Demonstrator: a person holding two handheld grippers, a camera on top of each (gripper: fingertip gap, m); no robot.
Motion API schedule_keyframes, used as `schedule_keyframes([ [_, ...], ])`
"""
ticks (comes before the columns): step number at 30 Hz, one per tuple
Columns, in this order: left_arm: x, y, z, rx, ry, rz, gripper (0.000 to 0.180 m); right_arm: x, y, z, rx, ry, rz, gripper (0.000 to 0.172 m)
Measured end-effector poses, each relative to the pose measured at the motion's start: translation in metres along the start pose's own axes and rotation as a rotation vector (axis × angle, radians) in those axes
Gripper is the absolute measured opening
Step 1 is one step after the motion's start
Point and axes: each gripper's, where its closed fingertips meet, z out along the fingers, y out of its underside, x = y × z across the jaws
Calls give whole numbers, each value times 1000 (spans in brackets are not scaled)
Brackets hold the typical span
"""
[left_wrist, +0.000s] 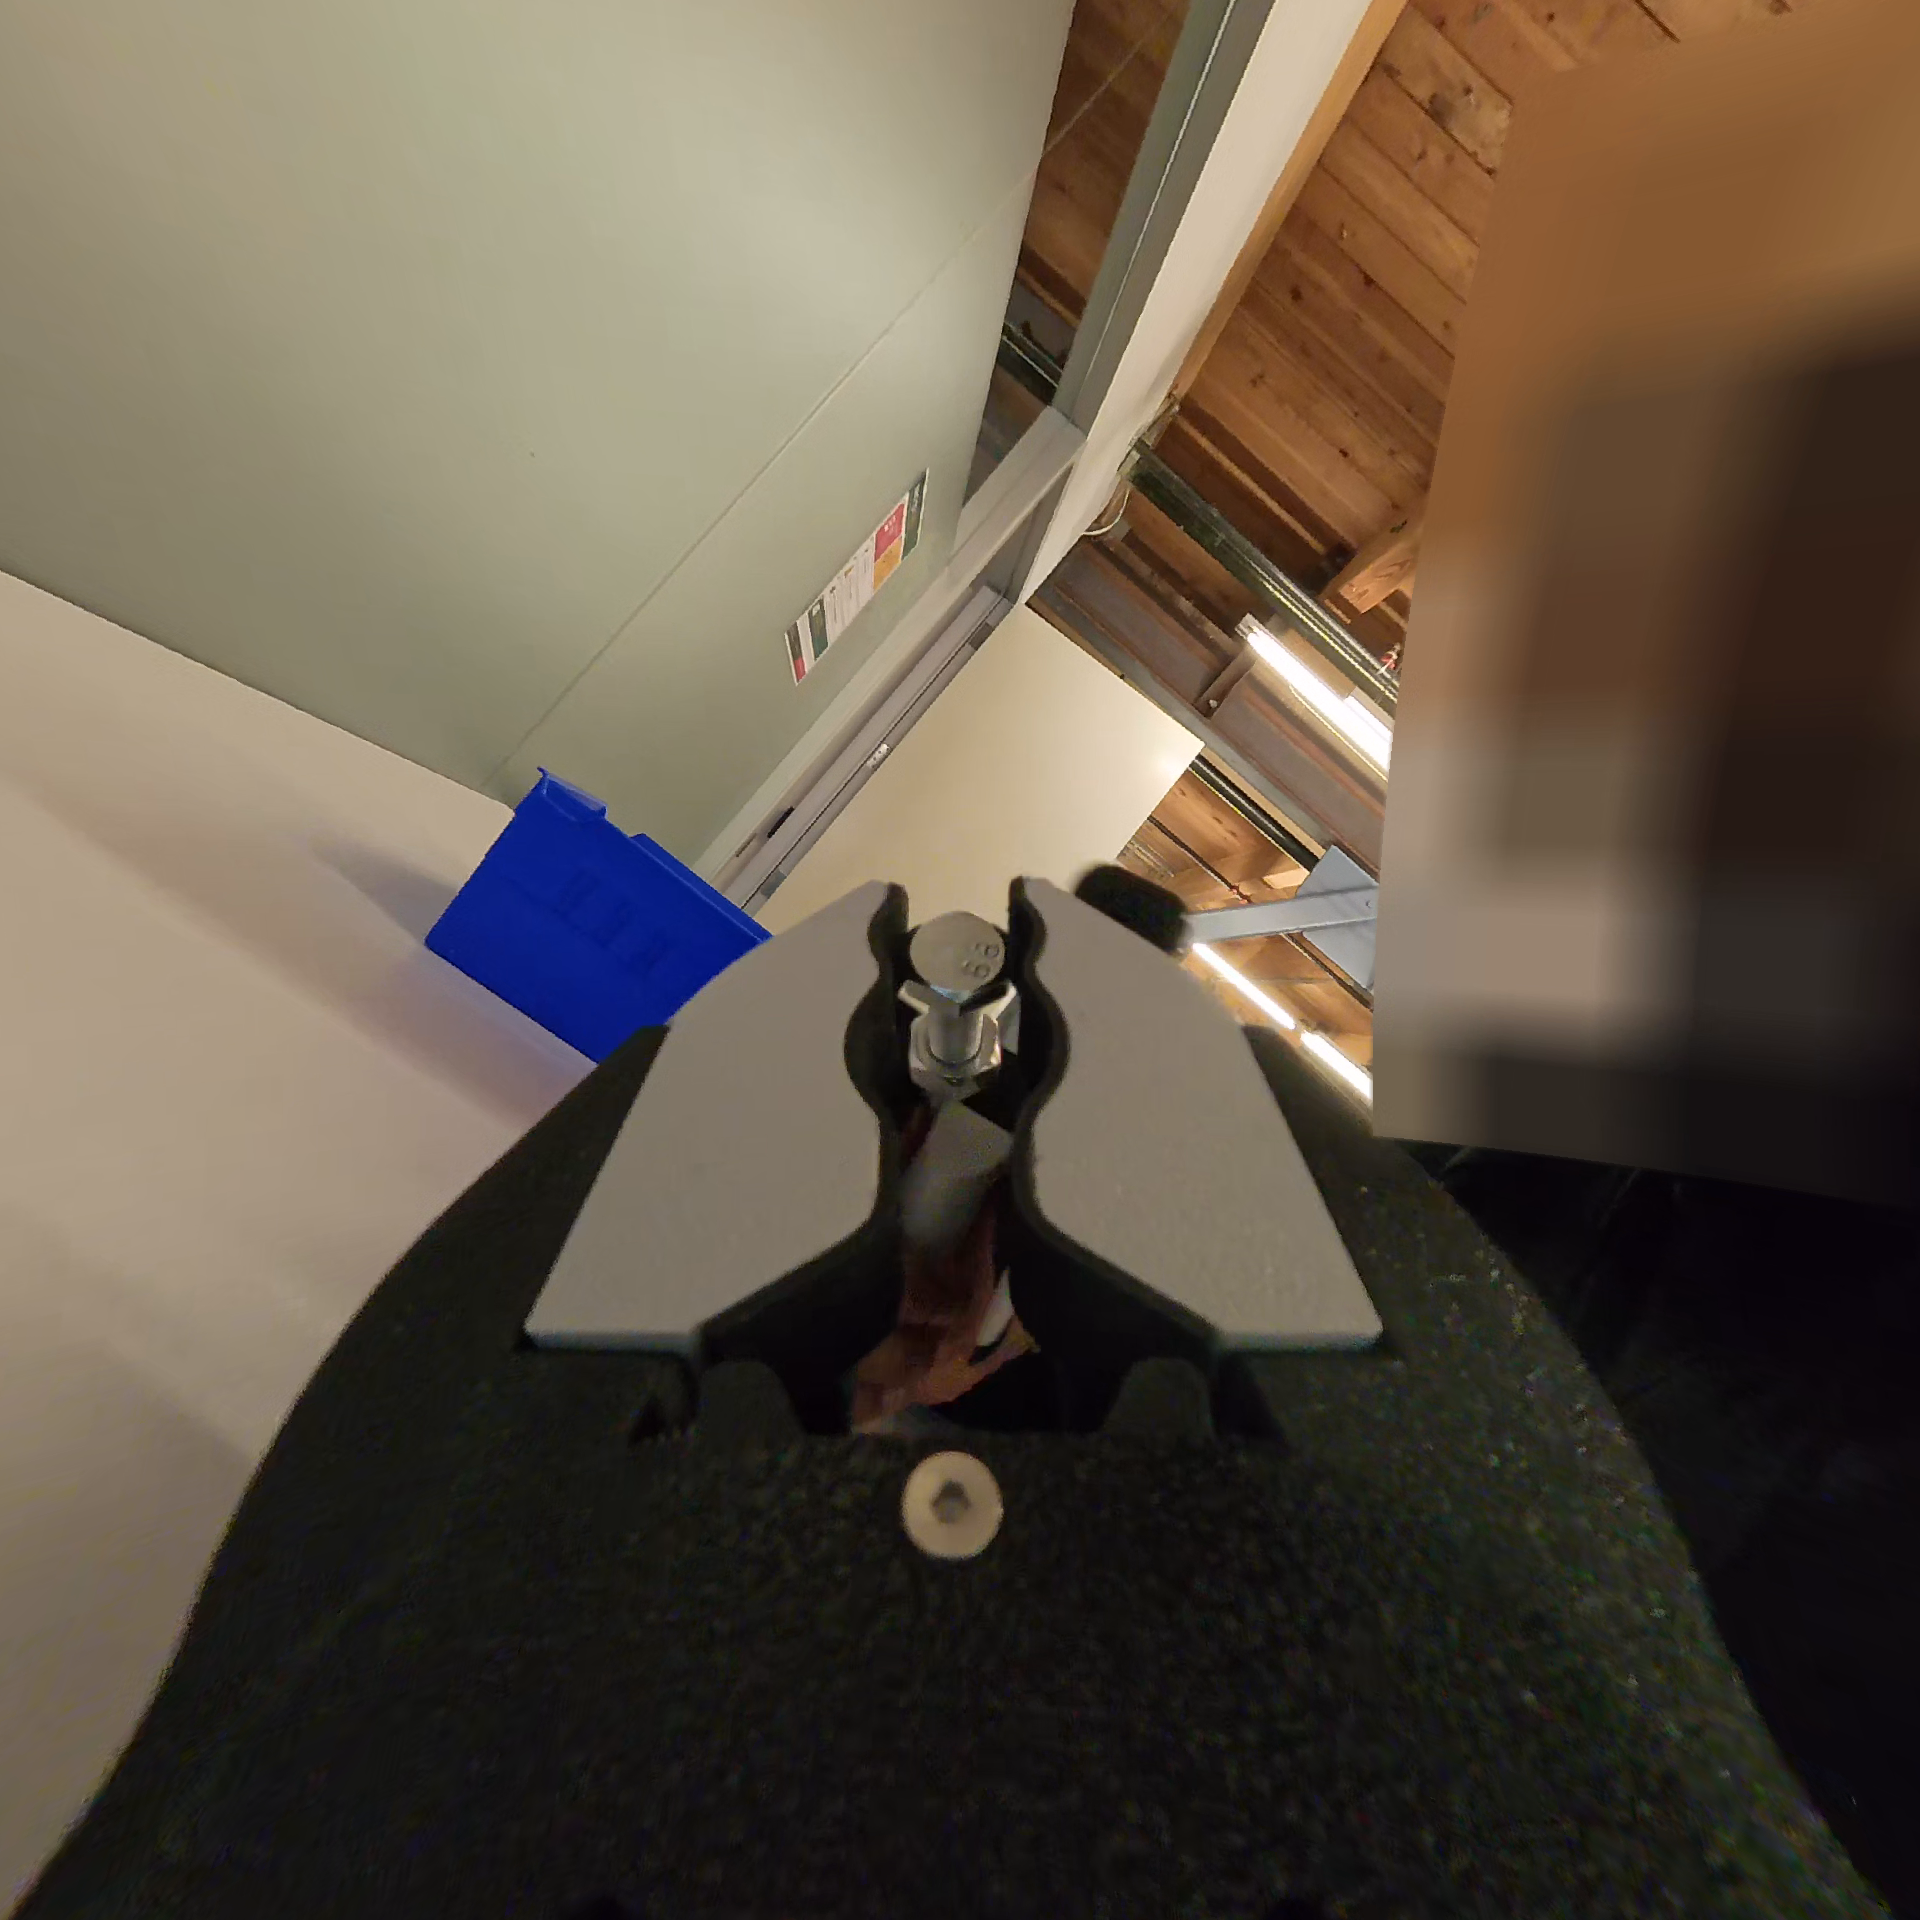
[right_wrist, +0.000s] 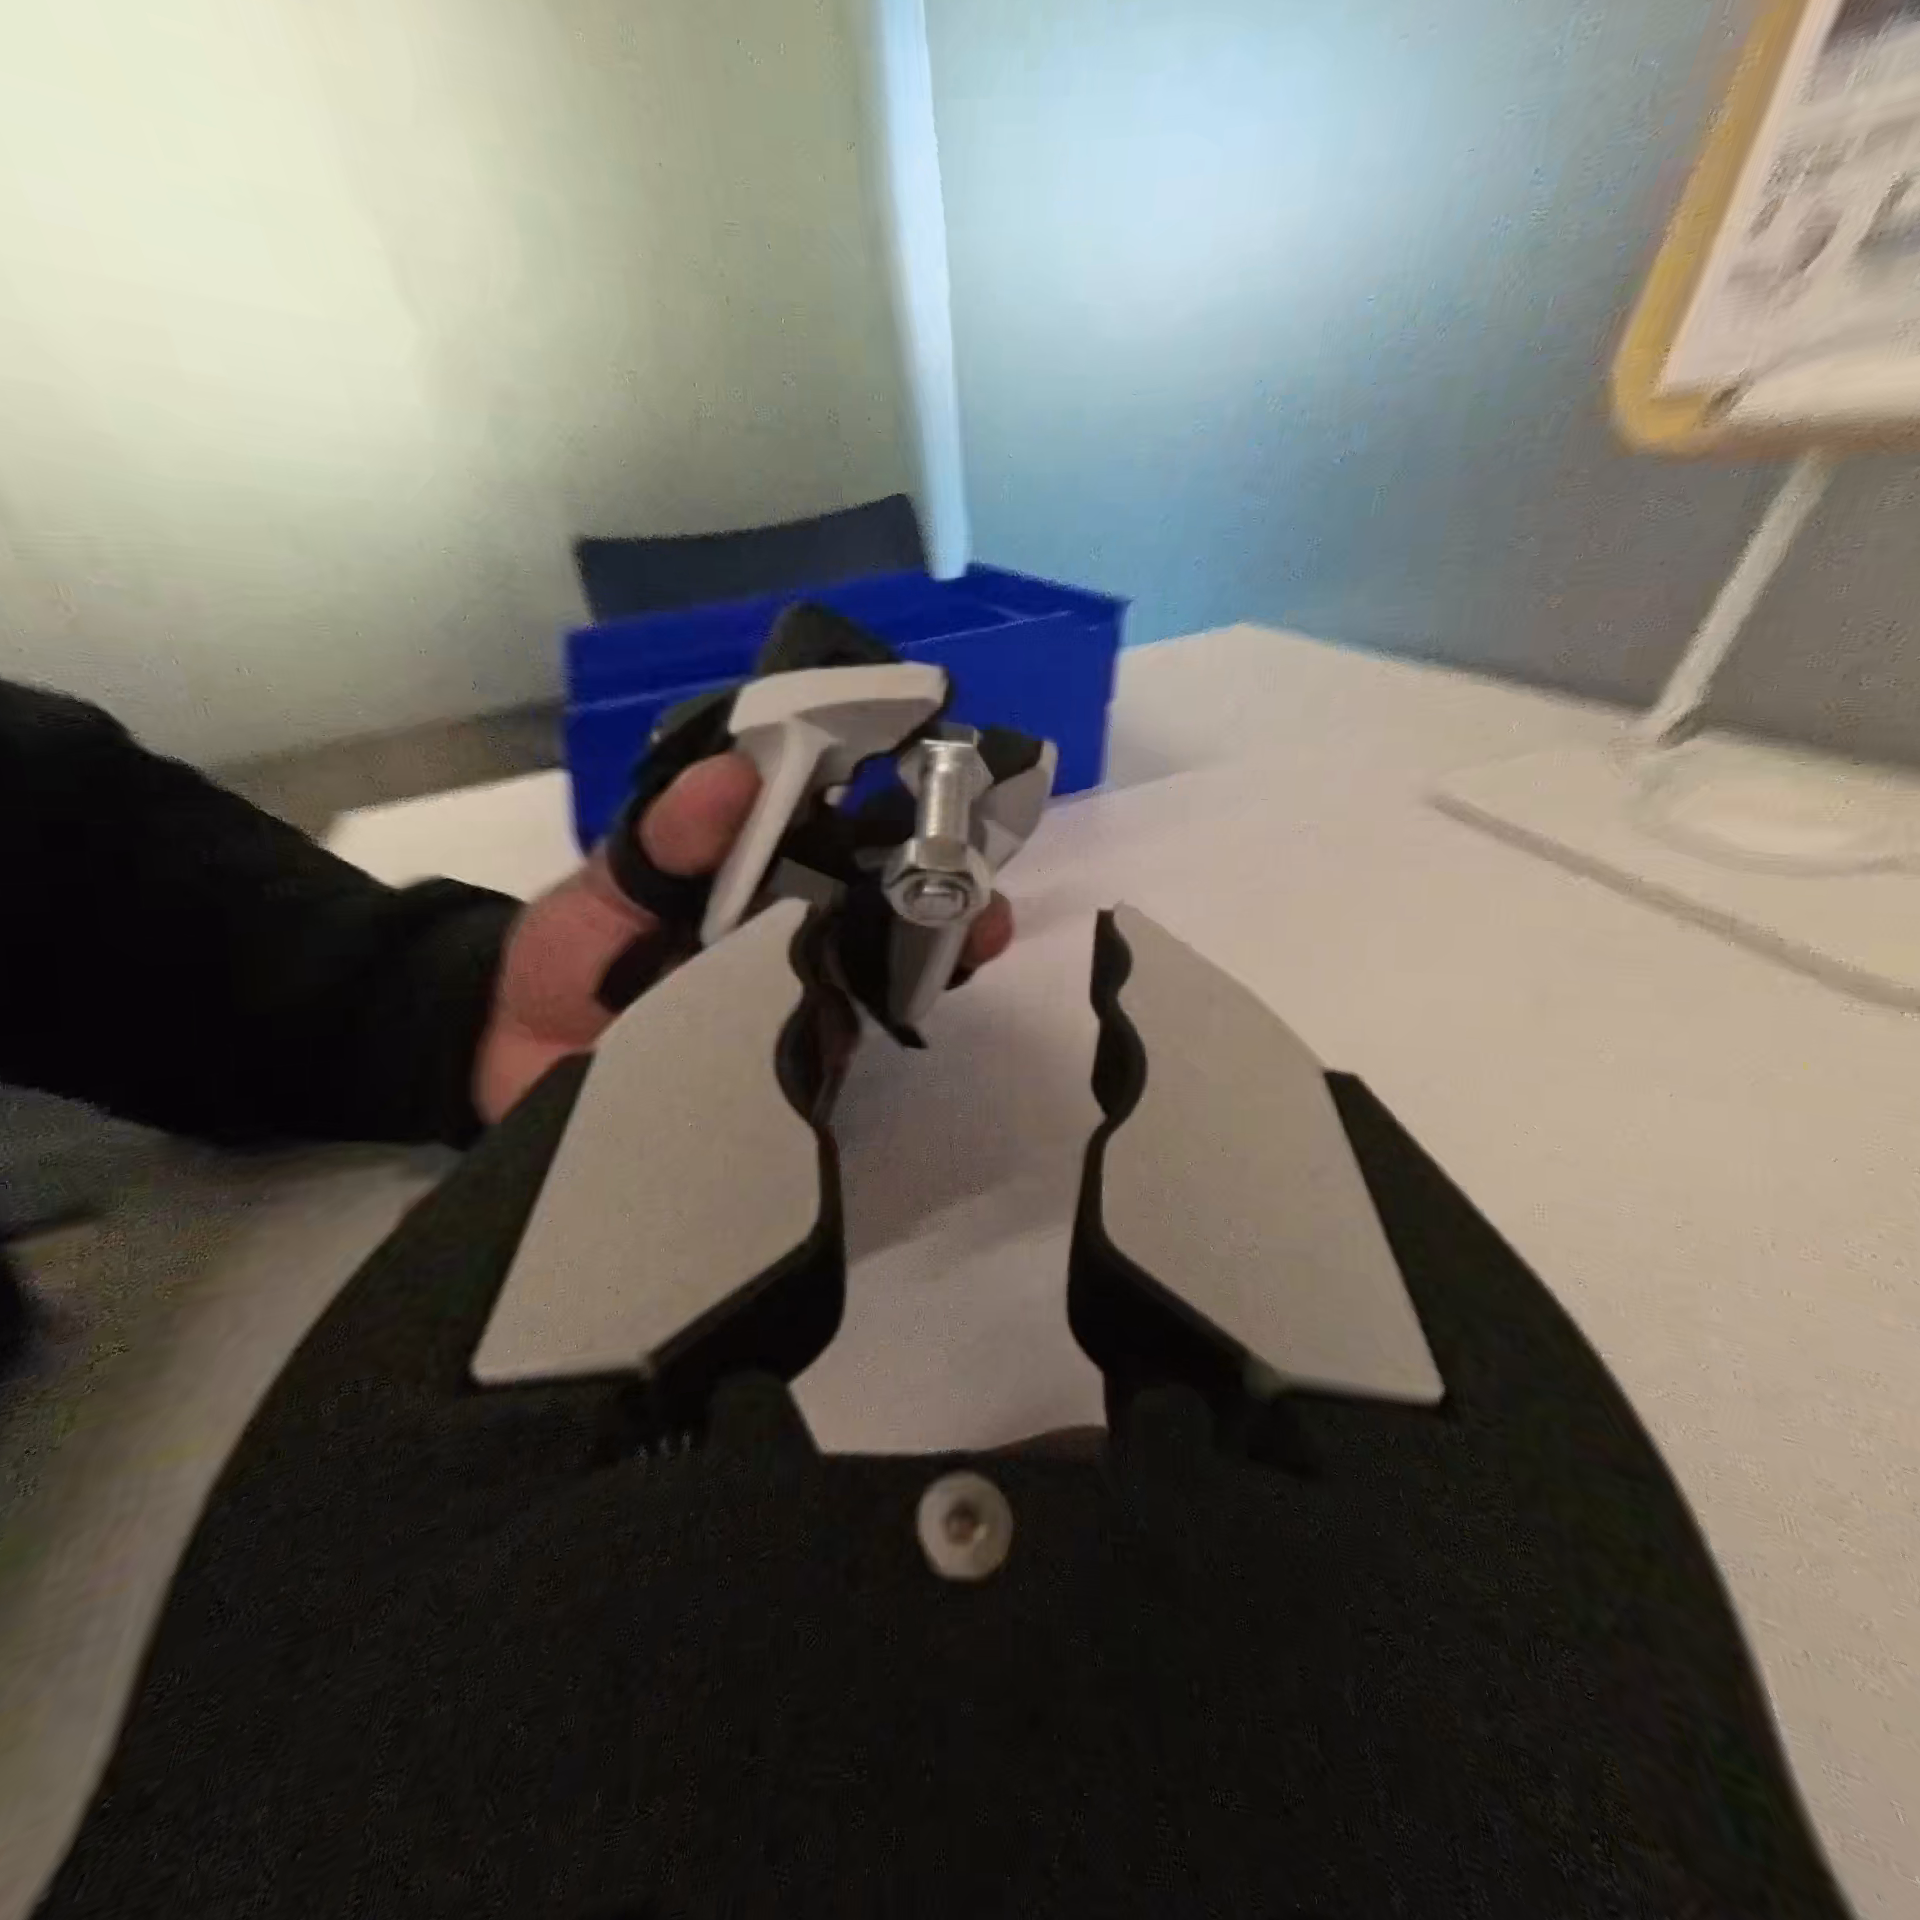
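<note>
the left claw (left_wrist: 954, 914) grips a bolt (left_wrist: 951, 961) by its head, nut (right_wrist: 928, 891) on the end pointing at the right claw (right_wrist: 951, 914), which stands open and empty just short of it. risk: a bump could knock the bolt loose.

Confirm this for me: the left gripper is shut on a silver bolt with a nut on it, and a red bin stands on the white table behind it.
One thing is wrong: the bin is blue, not red, as the left wrist view shows. The rest holds: the left gripper is shut on the silver bolt with its nut, on the white table.
</note>
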Motion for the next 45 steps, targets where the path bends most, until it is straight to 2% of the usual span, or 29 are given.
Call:
schedule_keyframes([
  [3,-1,-1,-1,3,-3,-5,17,0,-4,-2,-10,144,-350,47],
  [5,0,0,0,-1,-3,-3,18,-2,-4,-1,-23,212,-501,44],
  [8,0,2,1,-12,-2,1,17,-4,-5,-1,-31,254,-578,32],
  [9,1,3,2,-17,0,4,17,-4,-5,-1,-33,258,-562,21],
  [12,2,4,3,-22,8,6,17,-6,-6,-1,-29,166,-353,18],
  [17,1,3,2,-15,14,0,18,-8,-8,0,24,-228,524,18],
  [19,1,3,3,-21,13,3,17,-7,-8,-2,63,-290,618,18],
  [21,2,3,1,-15,13,4,17,-5,-7,-1,71,-234,510,36],
  [24,0,-1,-1,7,9,-16,17,-2,-5,-1,50,-71,148,49],
  [27,-1,-1,-1,10,6,-18,17,2,-3,0,5,112,-224,46],
  [29,-1,0,0,1,5,-11,18,1,-2,0,-17,190,-396,44],
  [33,0,2,1,-7,-1,-2,18,-3,3,4,-64,255,-567,39],
  [35,0,3,1,-12,0,-2,18,-2,0,2,-53,273,-569,22],
  [37,2,3,2,-12,11,-1,17,-5,-3,1,-35,217,-456,19],
  [38,2,3,2,-11,12,-2,17,-6,-3,2,-33,167,-341,19],
  [39,1,3,2,-11,11,-5,18,-7,-1,3,-33,97,-183,19],
  [43,2,2,1,-6,20,-17,17,-8,-8,2,44,-274,640,18],
  [45,1,3,2,-13,17,-14,18,-5,-12,0,98,-386,871,19],
])
